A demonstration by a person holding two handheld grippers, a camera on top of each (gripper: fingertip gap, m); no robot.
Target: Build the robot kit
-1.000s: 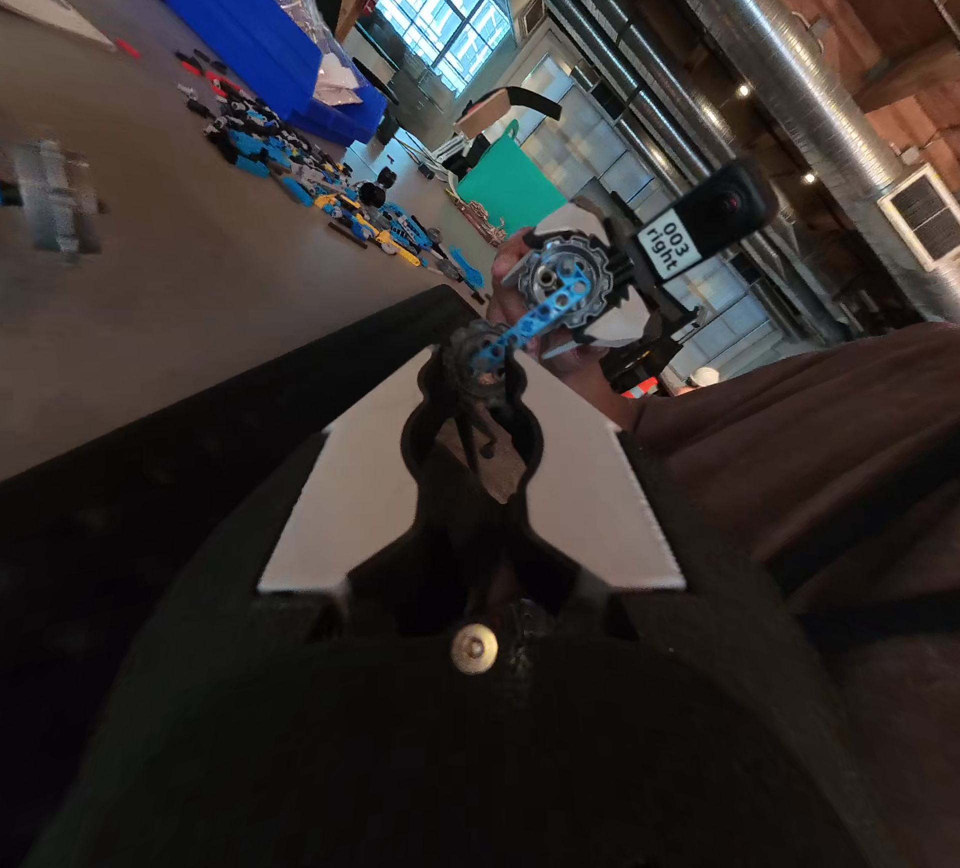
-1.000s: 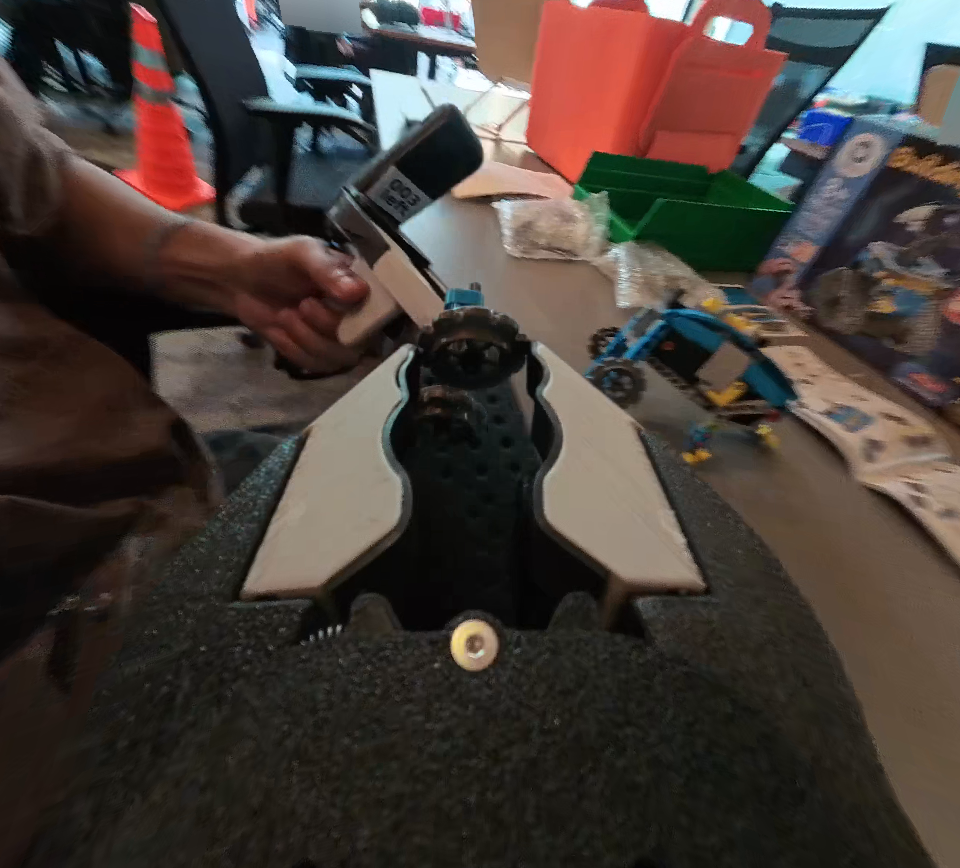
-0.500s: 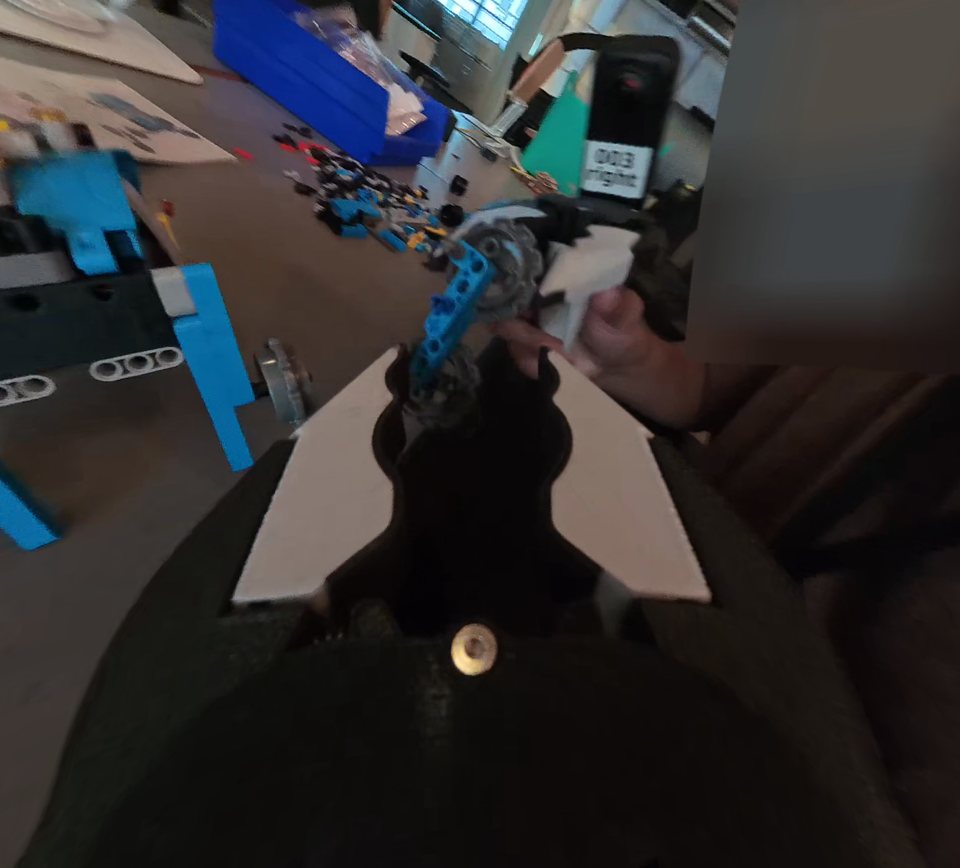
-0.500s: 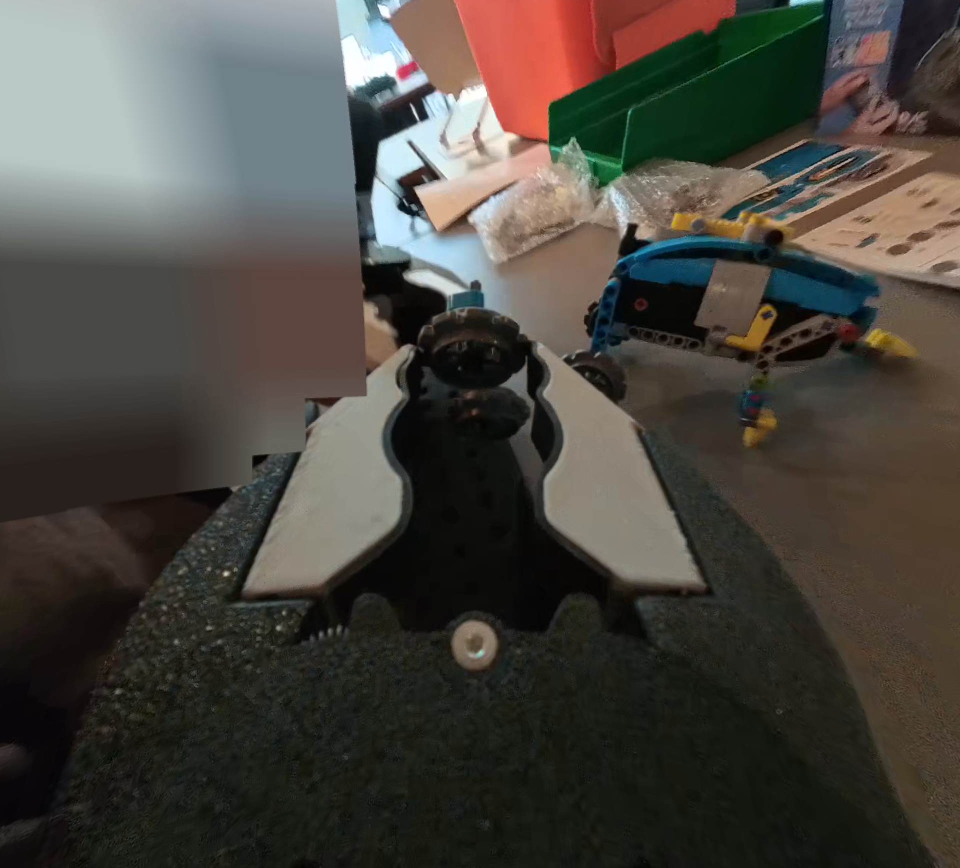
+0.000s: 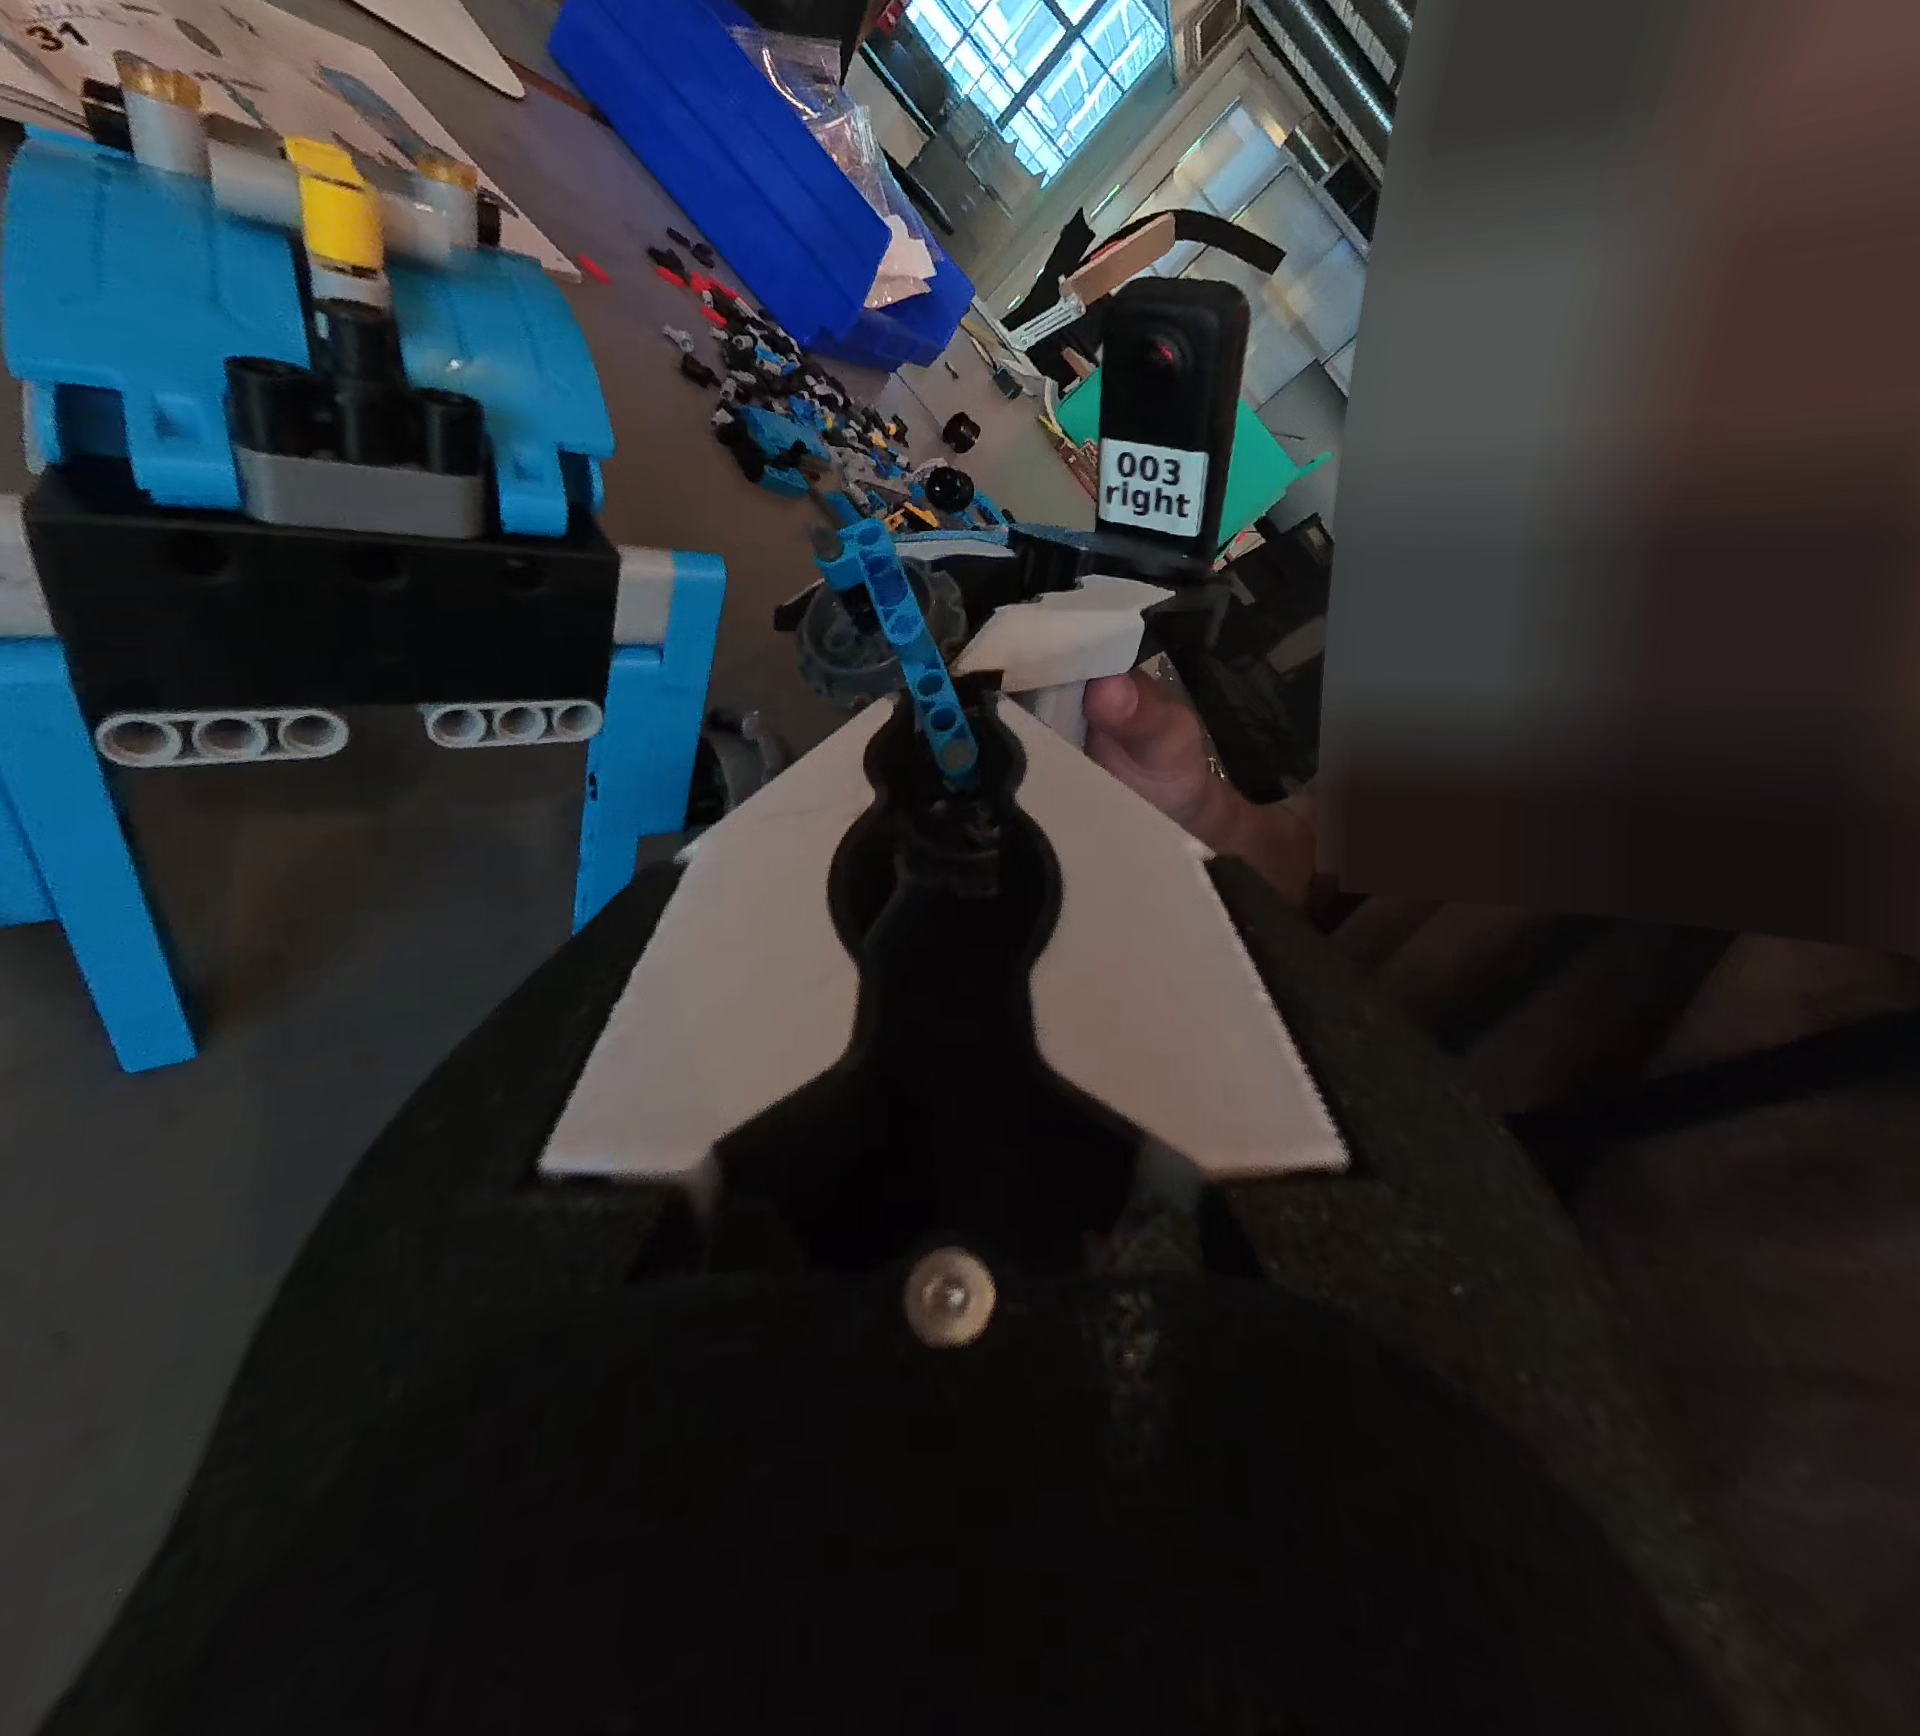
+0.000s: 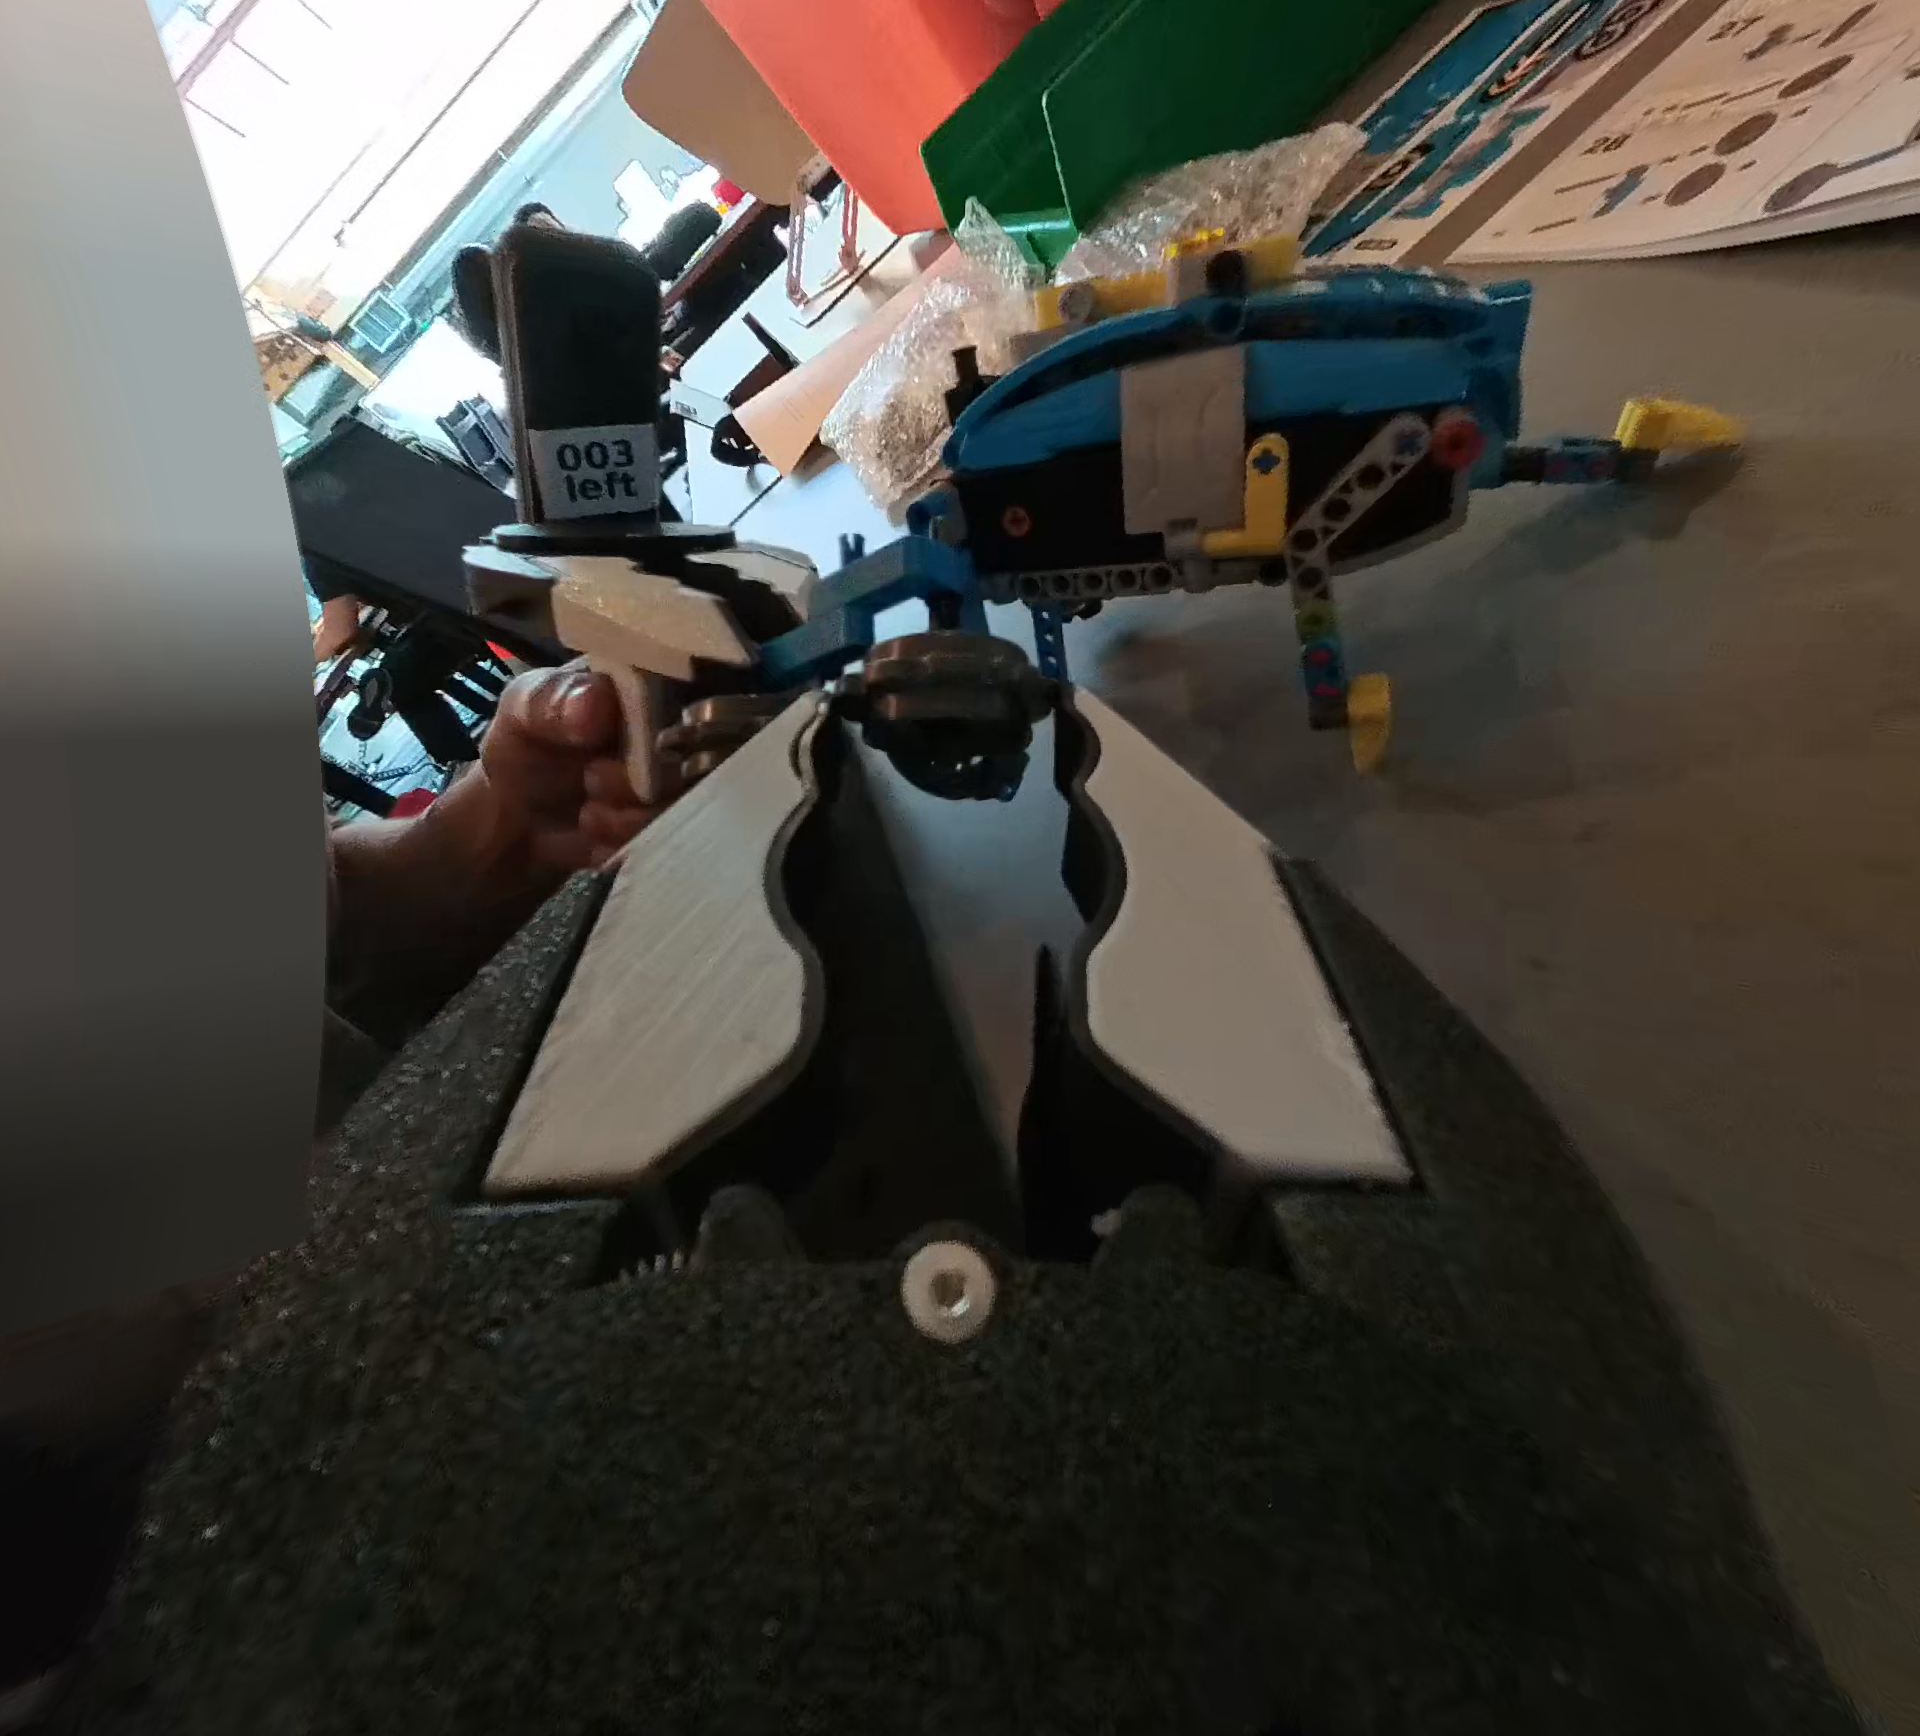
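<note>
My left gripper (image 5: 951, 741) is shut on the lower end of a blue holed beam (image 5: 894, 637). The beam's upper end carries a dark grey toothed wheel (image 5: 842, 647). My right gripper (image 6: 956, 715) is shut on that wheel (image 6: 951, 684), which lies flat between its fingertips. The two grippers meet tip to tip above the table. The right gripper's white finger (image 5: 1049, 647) shows in the left wrist view, and the left gripper's finger (image 6: 644, 616) in the right wrist view. A blue, black and yellow brick-built vehicle (image 6: 1226, 460) stands just behind, and it looms at the left of the left wrist view (image 5: 301, 543).
A pile of loose small pieces (image 5: 800, 429) and a blue bin (image 5: 727, 128) lie farther back on the grey table (image 5: 312, 1115). A green bin (image 6: 1195, 45), an orange bag (image 6: 883, 3), plastic bags (image 6: 914, 398) and instruction sheets (image 6: 1714, 128) sit behind the vehicle. A hand (image 5: 1153, 751) holds the right gripper.
Both grippers have swung round and come closer to the vehicle while still holding the wheel-and-beam piece. The wheel now lies flat between the right fingers, and the vehicle fills the left wrist view's left side.
</note>
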